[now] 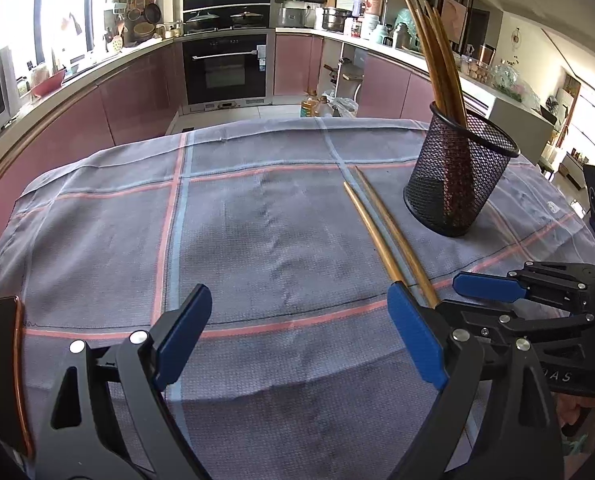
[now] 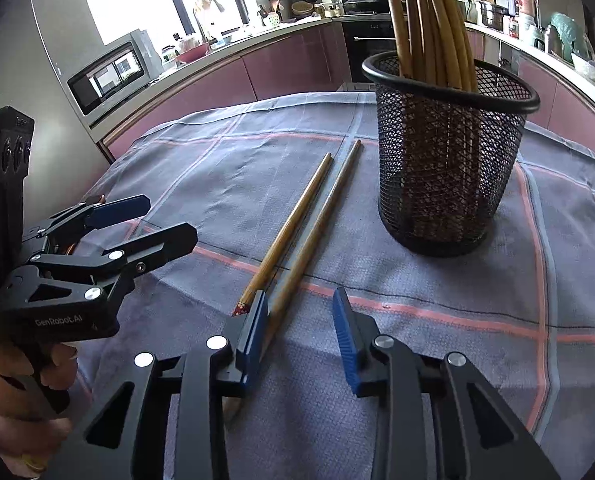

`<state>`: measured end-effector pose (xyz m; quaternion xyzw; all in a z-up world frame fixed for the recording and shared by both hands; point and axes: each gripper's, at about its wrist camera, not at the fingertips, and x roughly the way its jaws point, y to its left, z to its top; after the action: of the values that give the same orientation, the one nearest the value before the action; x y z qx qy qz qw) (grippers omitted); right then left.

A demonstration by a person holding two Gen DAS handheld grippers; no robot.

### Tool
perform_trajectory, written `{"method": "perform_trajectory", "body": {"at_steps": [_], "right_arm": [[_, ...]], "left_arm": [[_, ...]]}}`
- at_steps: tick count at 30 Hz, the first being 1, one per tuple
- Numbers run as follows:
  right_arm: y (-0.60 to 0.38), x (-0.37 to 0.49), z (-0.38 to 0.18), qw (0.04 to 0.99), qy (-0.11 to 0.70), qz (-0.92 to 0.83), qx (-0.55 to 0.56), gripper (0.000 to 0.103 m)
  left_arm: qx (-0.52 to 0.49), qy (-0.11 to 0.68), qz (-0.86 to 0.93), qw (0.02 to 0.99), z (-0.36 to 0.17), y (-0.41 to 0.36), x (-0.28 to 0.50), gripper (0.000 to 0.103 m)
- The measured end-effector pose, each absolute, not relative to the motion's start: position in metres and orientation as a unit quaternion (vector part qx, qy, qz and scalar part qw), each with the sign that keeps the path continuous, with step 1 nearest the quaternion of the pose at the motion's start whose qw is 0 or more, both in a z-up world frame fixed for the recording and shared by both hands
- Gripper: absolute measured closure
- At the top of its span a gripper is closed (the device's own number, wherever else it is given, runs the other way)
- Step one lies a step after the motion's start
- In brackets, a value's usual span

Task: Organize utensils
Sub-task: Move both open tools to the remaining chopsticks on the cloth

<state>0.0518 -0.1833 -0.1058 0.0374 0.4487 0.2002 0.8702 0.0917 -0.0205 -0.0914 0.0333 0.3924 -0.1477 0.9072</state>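
1. Currently, two loose chopsticks (image 2: 297, 236) lie side by side on the cloth-covered counter (image 2: 457, 340), just beside the mesh holder (image 2: 449, 168), which already carries a bundle of chopsticks (image 2: 429, 20).
2. Right gripper (image 2: 301, 320): jaws part-closed around the near end of one stick; the left pad touches it, the right pad stands clear — no pinch yet.
3. Left gripper (image 1: 297, 340): jaws spread wide, holding nothing.
4. Risks: closing on one stick may roll it against its neighbour; a grip at the extreme end could let the stick droop or pivot; a tilted stick may strike the holder rim and tip it.
5. Legible text: "GenRobot.AI" on the left gripper body; partial "AS" on the right.
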Motion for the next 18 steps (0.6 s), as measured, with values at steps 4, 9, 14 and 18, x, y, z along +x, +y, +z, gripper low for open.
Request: {"method": "perform_trajectory", "body": {"at_steps": [4,9,14,18], "right_arm": [[-0.191,0.053,-0.106,0.865,0.455,0.205,0.055,0.074],[-0.197,0.055,-0.107,0.860,0.460,0.209,0.068,0.077],[-0.202,0.057,-0.109,0.856,0.464,0.214,0.079,0.080],[-0.201,0.057,-0.108,0.856,0.463,0.215,0.079,0.079]], "left_arm": [[0.054,0.400,-0.171,0.899,-0.096,-0.036,0.091,0.018],[0.080,0.409,-0.200,0.887,-0.102,-0.054,0.088,0.022],[0.094,0.419,-0.209,0.878,-0.108,-0.064,0.089,0.029],[0.095,0.429,-0.209,0.874,-0.114,-0.068,0.091,0.034]]}}
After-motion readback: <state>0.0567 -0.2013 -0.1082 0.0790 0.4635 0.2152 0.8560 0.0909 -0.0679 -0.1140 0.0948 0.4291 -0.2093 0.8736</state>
